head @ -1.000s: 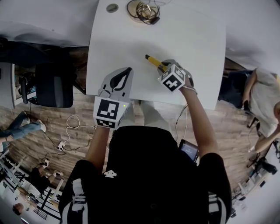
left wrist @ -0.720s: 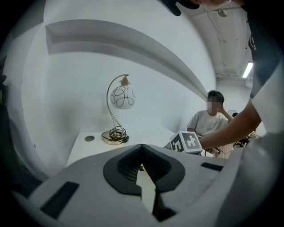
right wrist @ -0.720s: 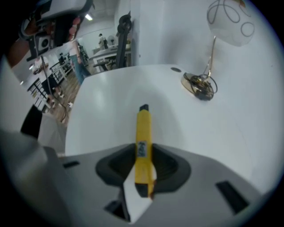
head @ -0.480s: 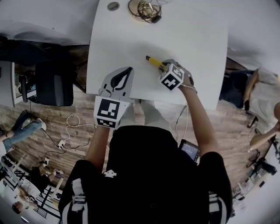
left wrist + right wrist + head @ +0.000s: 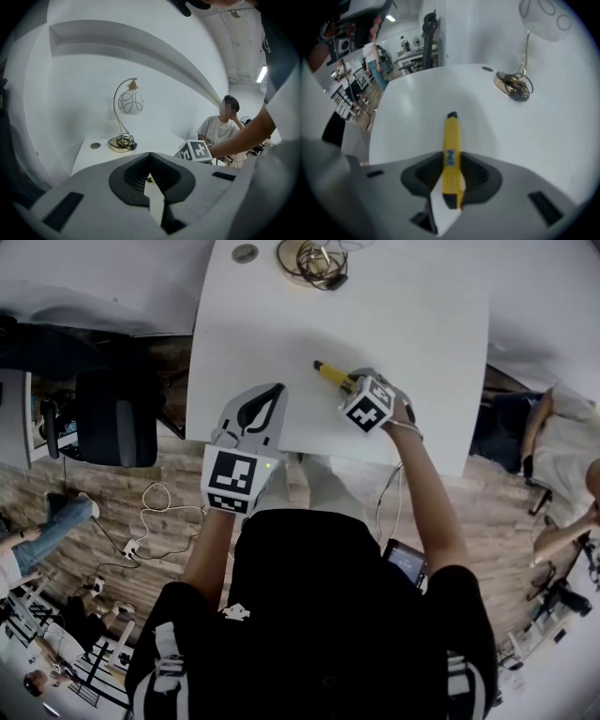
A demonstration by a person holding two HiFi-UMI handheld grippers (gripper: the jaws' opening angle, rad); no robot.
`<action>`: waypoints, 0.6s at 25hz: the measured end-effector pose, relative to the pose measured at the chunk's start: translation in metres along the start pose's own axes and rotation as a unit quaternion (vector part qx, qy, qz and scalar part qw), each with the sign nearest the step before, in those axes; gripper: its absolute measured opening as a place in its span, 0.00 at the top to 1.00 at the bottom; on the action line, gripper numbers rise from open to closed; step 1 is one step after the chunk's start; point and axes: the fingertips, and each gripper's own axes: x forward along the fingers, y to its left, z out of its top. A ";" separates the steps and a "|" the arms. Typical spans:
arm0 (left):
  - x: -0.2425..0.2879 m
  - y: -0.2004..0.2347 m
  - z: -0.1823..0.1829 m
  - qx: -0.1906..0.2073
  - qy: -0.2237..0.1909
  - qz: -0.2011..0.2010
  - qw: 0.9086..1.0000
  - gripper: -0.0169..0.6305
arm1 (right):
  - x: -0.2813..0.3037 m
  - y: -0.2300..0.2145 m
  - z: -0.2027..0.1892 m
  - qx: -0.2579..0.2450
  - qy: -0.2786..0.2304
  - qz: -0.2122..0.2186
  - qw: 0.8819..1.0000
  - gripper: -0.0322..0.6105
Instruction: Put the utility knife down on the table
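Right gripper view: right gripper (image 5: 451, 177) clamps utility knife (image 5: 451, 136), tip ahead, seemingly just above table (image 5: 525, 140). Lower flat before releasing. Left gripper (image 5: 265, 401) closed, empty.

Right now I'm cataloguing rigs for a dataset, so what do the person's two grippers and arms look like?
The left gripper and right gripper are light grey plastic shells with black ribbed pads inside curved jaws. Each carries a cube of black-and-white square markers. The person wears a black short-sleeved top; forearms are bare.
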 end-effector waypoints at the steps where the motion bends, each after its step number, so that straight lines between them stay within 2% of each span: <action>1: 0.000 0.000 0.000 0.000 0.000 0.000 1.000 0.94 | 0.000 -0.001 0.000 0.000 -0.001 0.000 1.000 0.73; 8: -0.004 0.000 0.006 0.003 -0.005 -0.001 1.000 0.94 | -0.010 -0.001 0.003 0.012 -0.010 0.004 1.000 0.69; 15: -0.007 -0.003 0.019 0.013 -0.016 -0.006 1.000 0.94 | -0.035 -0.008 0.011 0.048 -0.046 -0.009 0.998 0.70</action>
